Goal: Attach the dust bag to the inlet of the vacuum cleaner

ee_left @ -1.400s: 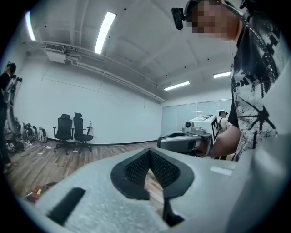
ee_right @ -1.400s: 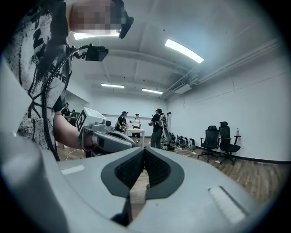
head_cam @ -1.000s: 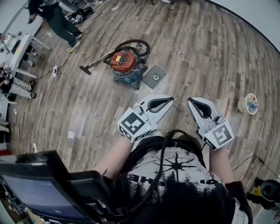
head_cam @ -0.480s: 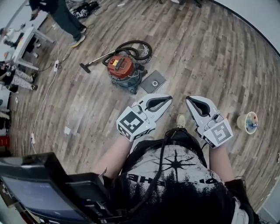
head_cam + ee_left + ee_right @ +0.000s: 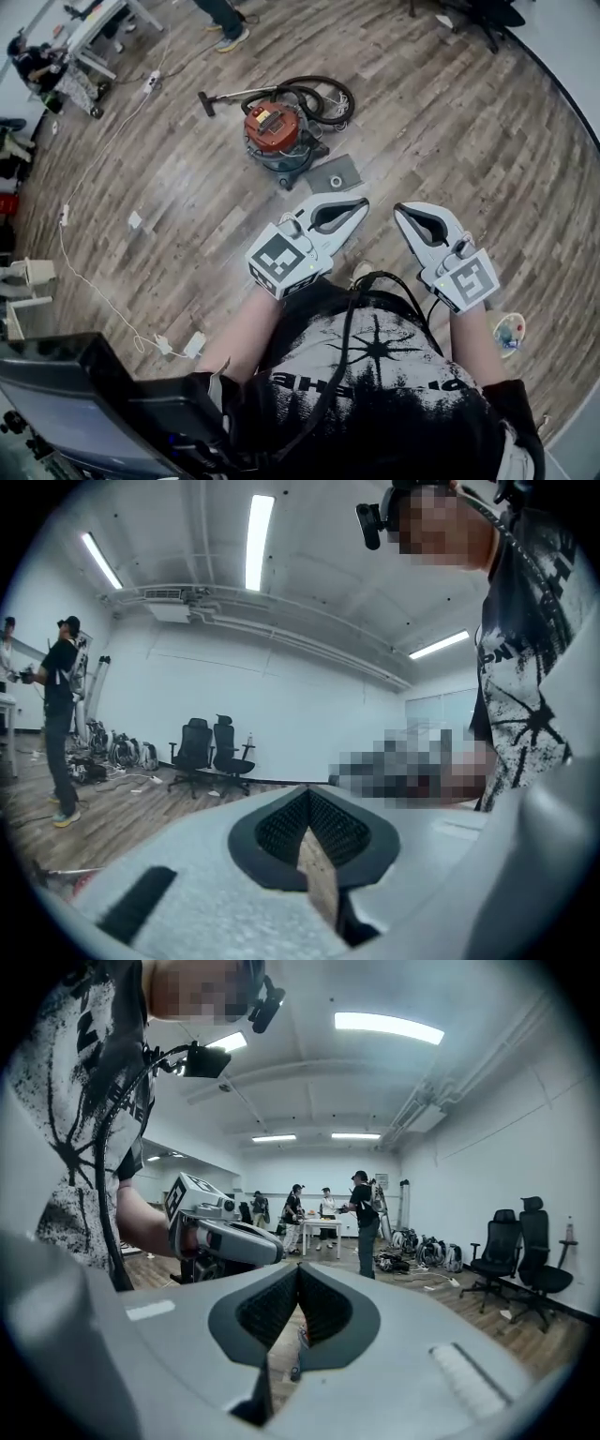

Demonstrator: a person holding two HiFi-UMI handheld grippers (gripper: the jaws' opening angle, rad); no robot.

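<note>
**Head view, far left.** A white cable (image 5: 89, 267) runs across the wood floor (image 5: 450, 122). A dark screen unit (image 5: 66, 403) fills the lower left corner.

**Upper centre.** The vacuum cleaner (image 5: 274, 131) stands upright on the floor with its red lid on top. Its black hose (image 5: 314, 92) is coiled behind it, and the floor nozzle (image 5: 204, 97) lies to its left. The dust bag (image 5: 334, 175), a flat grey card with a round hole, lies on the floor just beside the vacuum cleaner's base, on the lower right side. It is not fitted to the vacuum cleaner, and neither gripper touches it.

**Centre.** The left gripper (image 5: 363, 202) is held above the floor, below the dust bag in the frame and apart from it. Its tips point toward the bag. Its marker cube (image 5: 278, 263) sits at the rear. In the left gripper view the jaws are clenched tip to tip and grasp nothing. Only floor shows through the gap behind the pads. A standing person (image 5: 61, 714) and two office chairs (image 5: 211, 747) appear in the background.

**Right of centre.** The right gripper (image 5: 399, 208) is held just beside the left one. In the right gripper view its jaws are likewise clenched and empty. The left gripper shows at that view's left, with a white table (image 5: 314, 1227) beyond it.

**Lower right.** A small round container (image 5: 509, 330) rests on the floor near the right forearm.
</note>
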